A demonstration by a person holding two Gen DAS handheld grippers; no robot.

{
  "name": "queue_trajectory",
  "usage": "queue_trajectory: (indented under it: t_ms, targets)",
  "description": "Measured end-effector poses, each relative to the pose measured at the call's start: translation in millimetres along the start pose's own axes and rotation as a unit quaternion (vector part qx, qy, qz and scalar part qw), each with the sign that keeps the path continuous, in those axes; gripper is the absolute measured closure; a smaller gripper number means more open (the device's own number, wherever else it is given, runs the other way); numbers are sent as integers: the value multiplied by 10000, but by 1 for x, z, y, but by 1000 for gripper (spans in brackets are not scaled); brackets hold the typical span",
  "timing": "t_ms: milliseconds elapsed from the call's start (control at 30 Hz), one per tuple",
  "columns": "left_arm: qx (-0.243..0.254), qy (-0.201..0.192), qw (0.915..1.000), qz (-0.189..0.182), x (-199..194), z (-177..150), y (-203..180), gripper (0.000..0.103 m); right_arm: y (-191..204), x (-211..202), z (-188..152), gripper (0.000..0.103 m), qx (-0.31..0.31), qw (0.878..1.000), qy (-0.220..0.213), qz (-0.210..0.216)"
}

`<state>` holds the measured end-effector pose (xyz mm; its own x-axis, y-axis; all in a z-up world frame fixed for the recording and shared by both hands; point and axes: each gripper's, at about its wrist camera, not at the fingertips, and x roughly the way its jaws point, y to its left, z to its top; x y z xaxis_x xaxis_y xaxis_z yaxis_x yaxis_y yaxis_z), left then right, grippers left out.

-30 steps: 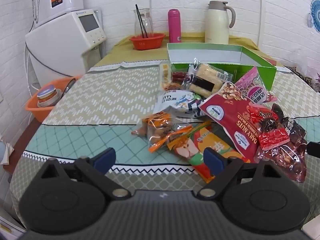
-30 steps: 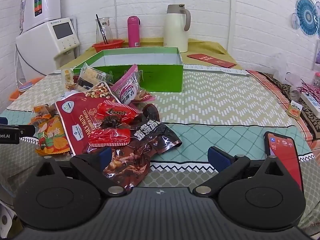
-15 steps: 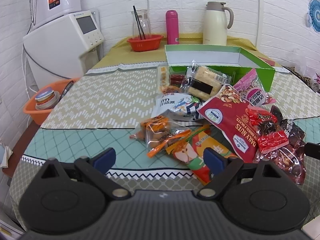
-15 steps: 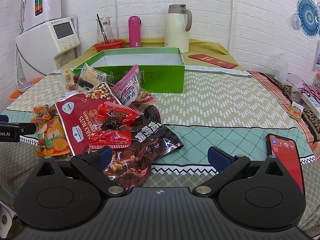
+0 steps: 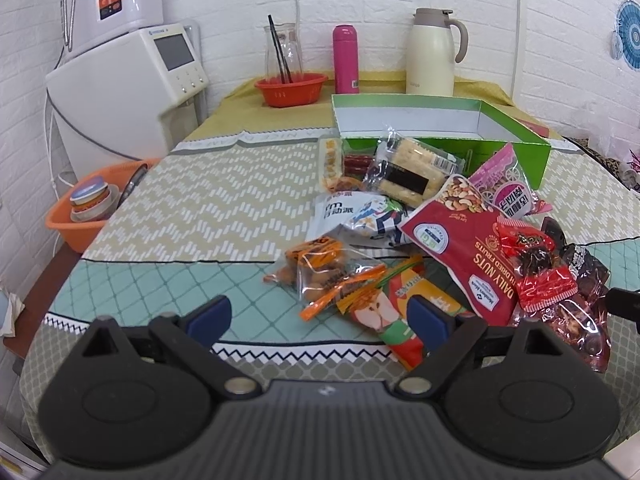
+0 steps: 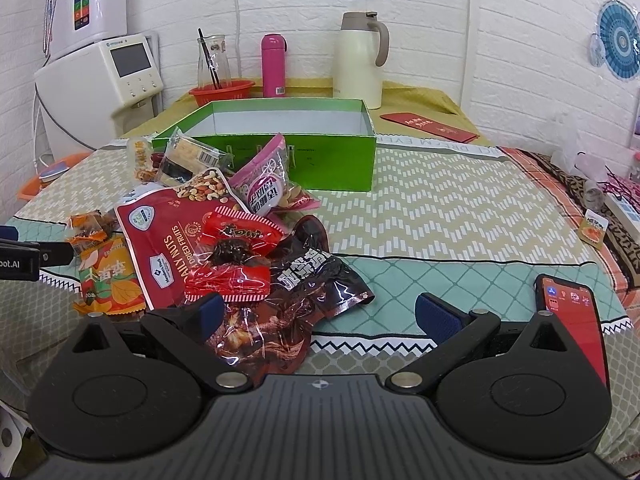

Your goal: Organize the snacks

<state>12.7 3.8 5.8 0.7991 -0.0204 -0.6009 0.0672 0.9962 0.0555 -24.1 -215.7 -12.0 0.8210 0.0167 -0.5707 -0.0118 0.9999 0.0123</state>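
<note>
Both grippers, left [image 5: 320, 316] and right [image 6: 320, 312], spread wide, gripping nothing. Slightly nearer the snack pile [image 5: 440, 240] than before; pile unmoved, heaped just before the green box [image 6: 280, 148].

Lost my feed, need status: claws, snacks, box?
Left claw open, empty. Right claw open, empty. Snack pile on table, green box empty behind it. Path clear; phone near right claw.
</note>
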Motion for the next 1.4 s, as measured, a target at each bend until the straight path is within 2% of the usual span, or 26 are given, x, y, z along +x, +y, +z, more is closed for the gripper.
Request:
queue_trajectory:
  t_ms: [1100, 1200, 1267, 1333, 1400]
  targets:
    - [19, 61, 10000, -43, 11, 2, 1, 14, 4, 10, 2, 0, -32, 9999, 75, 87]
    - [17, 36, 9999, -159, 15, 0, 5, 14, 3, 11, 2, 0, -69, 9997, 24, 244]
    - [243, -40, 9993, -282, 17, -1, 7, 14, 5, 9, 1, 0, -220, 9987, -104, 458]
    - [446, -90, 9976, -525, 18, 2, 9, 14, 8, 9, 0, 0, -401, 9965, -335, 645]
    - [560, -138, 9939, -943, 18, 10, 8, 14, 13, 13, 1, 0, -582, 9951, -313, 733]
